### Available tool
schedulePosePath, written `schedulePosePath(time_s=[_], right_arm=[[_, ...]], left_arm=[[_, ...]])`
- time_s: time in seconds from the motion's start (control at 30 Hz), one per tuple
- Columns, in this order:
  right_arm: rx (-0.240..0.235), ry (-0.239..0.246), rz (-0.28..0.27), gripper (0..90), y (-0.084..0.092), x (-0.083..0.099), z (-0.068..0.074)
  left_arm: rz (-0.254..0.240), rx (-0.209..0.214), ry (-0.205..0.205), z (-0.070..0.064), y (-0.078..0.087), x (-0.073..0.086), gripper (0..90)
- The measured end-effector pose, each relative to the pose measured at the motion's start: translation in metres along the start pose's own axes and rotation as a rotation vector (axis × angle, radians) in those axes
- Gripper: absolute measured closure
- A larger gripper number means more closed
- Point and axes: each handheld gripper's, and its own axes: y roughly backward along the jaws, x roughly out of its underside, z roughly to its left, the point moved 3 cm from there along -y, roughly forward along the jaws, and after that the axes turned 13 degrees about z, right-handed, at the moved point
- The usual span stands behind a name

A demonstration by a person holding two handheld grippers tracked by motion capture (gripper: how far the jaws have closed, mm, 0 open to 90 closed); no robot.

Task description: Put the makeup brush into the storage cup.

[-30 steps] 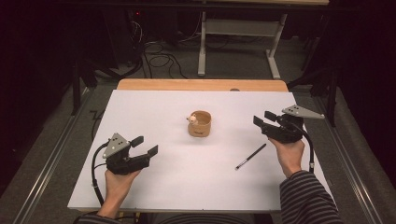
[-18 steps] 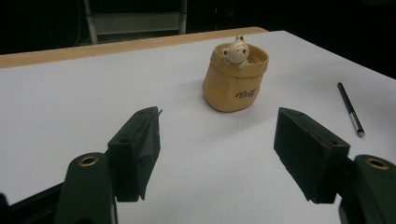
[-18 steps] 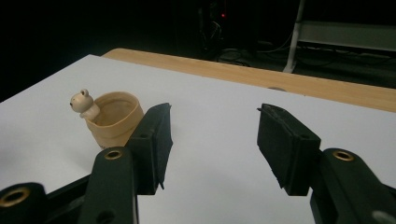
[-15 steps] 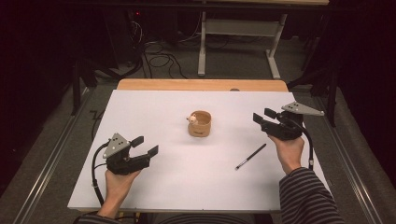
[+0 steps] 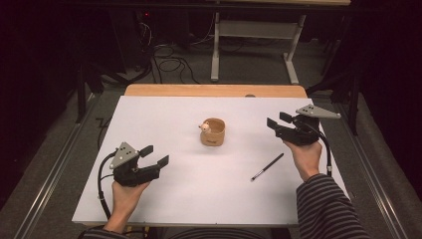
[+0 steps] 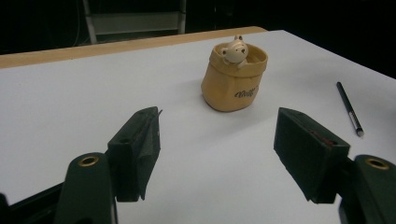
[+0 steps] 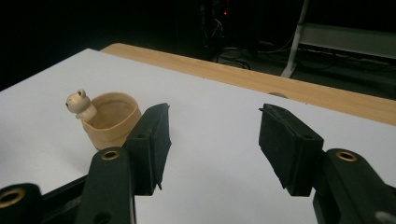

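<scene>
A tan cup with a small bear figure on its rim stands upright near the middle of the white tabletop. A black pen lies flat to its right. My left gripper is open and empty, low at the near left, and points toward the cup and the pen. My right gripper hovers at the right, beyond the pen, and faces left with the cup off to its left. Its jaws have just been opening a little and nothing is between them.
A wooden strip runs along the table's far edge. Beyond it is dark floor with cables and a metal stand. Bare white surface lies between both grippers and the cup.
The right gripper has edged slightly farther from me. The left gripper, the cup and the pen stay put.
</scene>
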Motion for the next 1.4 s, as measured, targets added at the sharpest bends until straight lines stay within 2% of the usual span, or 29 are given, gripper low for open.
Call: schedulePosePath(time_s=[0.47, 1.07, 1.4], right_arm=[[0.011, 0.048, 0.053, 45.0, 0.005, -0.008, -0.002], [0.018, 0.117, 0.197, 45.3, 0.003, -0.013, 0.001], [0.015, 0.175, 0.304, 45.4, 0.001, -0.017, 0.004]], left_arm=[[0.0, 0.003, 0.002, 0.0, 0.0, 0.0, 31.8], [0.003, 0.006, -0.003, -0.001, -0.001, 0.0, 31.8], [0.005, 0.006, -0.004, -0.001, -0.001, 0.0, 31.8]])
